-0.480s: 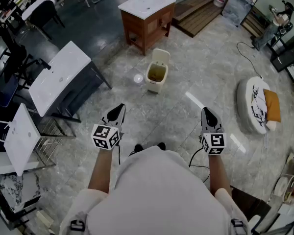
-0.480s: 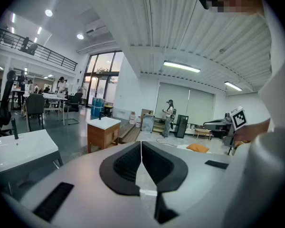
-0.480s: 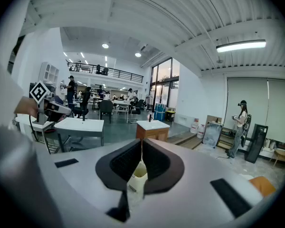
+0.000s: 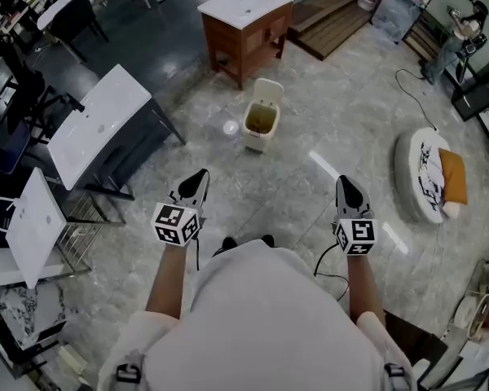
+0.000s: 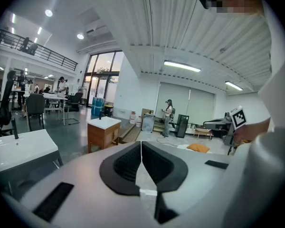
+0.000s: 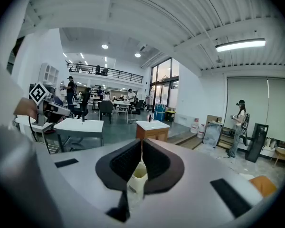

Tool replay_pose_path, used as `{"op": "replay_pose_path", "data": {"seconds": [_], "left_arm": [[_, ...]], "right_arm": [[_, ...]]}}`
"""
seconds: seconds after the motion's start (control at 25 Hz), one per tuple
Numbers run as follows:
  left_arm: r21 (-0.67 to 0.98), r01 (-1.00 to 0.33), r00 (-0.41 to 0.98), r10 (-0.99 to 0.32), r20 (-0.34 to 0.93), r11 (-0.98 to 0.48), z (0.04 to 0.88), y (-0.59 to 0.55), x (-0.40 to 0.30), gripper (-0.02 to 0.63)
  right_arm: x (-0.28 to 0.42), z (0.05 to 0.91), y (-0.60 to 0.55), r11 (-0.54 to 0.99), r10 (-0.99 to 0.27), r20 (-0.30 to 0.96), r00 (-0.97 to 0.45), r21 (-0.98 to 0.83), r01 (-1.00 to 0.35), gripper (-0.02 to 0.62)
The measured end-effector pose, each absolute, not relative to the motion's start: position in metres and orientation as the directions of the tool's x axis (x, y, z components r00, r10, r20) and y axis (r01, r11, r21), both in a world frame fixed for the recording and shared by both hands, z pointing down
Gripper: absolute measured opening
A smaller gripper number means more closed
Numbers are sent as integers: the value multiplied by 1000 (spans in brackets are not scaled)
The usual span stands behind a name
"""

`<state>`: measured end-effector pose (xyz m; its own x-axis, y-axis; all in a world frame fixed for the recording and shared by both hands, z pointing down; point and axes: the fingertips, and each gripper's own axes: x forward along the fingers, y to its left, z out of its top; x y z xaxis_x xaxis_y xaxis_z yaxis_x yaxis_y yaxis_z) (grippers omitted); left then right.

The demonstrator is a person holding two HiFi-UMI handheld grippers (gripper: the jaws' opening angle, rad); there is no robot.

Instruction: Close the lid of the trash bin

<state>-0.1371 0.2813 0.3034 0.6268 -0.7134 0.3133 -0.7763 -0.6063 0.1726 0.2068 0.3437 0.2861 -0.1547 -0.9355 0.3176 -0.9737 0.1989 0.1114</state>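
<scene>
A large open test hall, part lab and part office, is indicated: household pieces such as a wooden washbasin cabinet [image 4: 244, 23] and a trash bin [image 4: 261, 120] are stood loose on a stone-patterned floor [image 4: 334, 120], while rows of desks [image 6: 118, 106], a railed mezzanine [image 6: 109, 71] and ceiling strip lights [image 6: 240, 44] are seen beyond.

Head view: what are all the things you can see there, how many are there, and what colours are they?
trash bin: one, cream, on the floor ahead, lid up.
small round thing: one, pale, on the floor just left of the bin.
wooden cabinet: one, brown with a white sink top, behind the bin.
white sink tops: two, white, at the left, on frames.
round cushion: one, white, on the floor at the right.
pillow: one, orange, on the cushion.
left gripper: one, black with a marker cube, shut, empty.
right gripper: one, same colours, shut, empty.
</scene>
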Motion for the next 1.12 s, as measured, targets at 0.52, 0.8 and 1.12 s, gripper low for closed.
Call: {"op": "replay_pose_path", "data": {"seconds": [0.52,0.8,1.12], "left_arm": [[154,-794,603,-734,313,-588,305,289,-111,21],[143,-803,591,-745,310,-578,306,298,-87,21],[142,-810,582,-746,323,-569,310,296,-78,21]], "right_arm": [[233,295,342,228,-928,323,-187,95,-969,34],[247,305,338,273,-912,336,-235,71,-959,34],[250,306,323,293,-906,337,-255,64,-954,34]]}}
